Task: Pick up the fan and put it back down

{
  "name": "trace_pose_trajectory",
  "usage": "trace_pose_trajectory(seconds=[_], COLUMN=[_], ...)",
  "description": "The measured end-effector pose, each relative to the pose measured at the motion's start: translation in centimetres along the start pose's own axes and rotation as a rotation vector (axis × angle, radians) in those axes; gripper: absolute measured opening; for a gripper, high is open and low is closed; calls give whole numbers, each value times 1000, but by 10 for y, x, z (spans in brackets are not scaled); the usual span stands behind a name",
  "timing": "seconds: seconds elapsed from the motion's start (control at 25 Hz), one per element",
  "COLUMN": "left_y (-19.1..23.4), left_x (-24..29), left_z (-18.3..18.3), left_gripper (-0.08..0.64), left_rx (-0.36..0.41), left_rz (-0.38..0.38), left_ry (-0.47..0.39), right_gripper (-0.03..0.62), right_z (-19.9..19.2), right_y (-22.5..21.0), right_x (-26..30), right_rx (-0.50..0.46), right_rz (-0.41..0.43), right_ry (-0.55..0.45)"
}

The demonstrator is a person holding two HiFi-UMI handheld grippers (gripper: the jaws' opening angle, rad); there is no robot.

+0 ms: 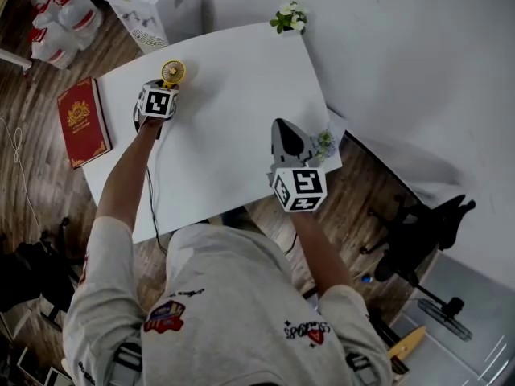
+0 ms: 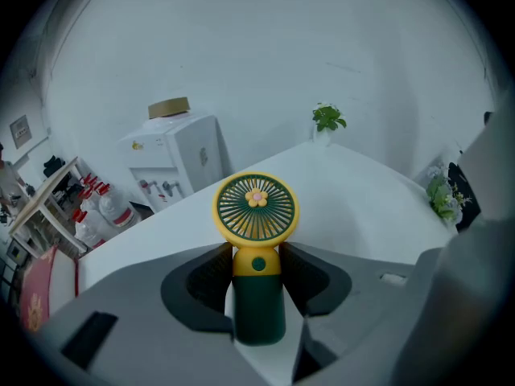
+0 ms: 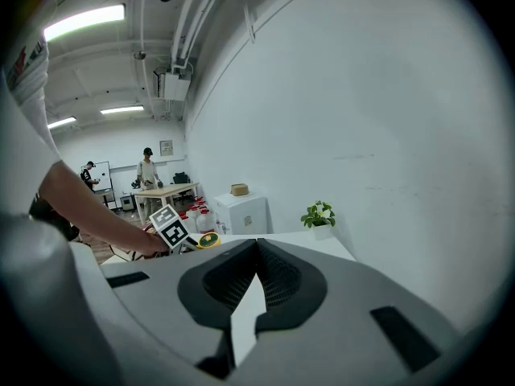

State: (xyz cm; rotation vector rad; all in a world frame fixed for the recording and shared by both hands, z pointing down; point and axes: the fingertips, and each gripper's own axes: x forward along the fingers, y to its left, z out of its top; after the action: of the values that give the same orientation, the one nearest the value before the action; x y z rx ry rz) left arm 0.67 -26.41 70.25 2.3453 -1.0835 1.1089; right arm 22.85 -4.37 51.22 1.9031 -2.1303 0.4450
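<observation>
A small hand fan (image 1: 172, 72) with a yellow round head and a dark green handle stands upright between the jaws of my left gripper (image 1: 167, 83), near the far left corner of the white table (image 1: 233, 79). In the left gripper view the fan (image 2: 256, 215) faces the camera, and the left gripper (image 2: 257, 256) is shut on its handle. Whether its base touches the table I cannot tell. My right gripper (image 1: 283, 131) hovers over the table's right front part, shut and empty. In the right gripper view its tips (image 3: 257, 244) meet, and the fan (image 3: 208, 240) shows far left.
A red book (image 1: 83, 122) lies at the table's left edge. A potted plant (image 1: 290, 17) stands at the far corner, and a smaller one (image 1: 324, 143) sits beside my right gripper. A white cabinet (image 1: 153, 2) and an office chair (image 1: 418, 232) stand off the table.
</observation>
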Motion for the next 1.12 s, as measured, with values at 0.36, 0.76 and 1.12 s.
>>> trace_pose_trajectory(seconds=[0.36, 0.76, 1.12], left_y=[-24, -32, -26], left_x=[28, 32, -10], left_z=[5, -3, -13], left_gripper=[176, 179, 227], left_rx=[88, 107, 93], left_rz=[-44, -36, -8], left_ry=[36, 49, 23], right_gripper=[-9, -9, -9], right_z=[-7, -8, 8], right_y=[-10, -16, -5], right_x=[4, 0, 0], right_rx=[3, 5, 0], right_rz=[-17, -27, 19], right_ry=[17, 14, -24])
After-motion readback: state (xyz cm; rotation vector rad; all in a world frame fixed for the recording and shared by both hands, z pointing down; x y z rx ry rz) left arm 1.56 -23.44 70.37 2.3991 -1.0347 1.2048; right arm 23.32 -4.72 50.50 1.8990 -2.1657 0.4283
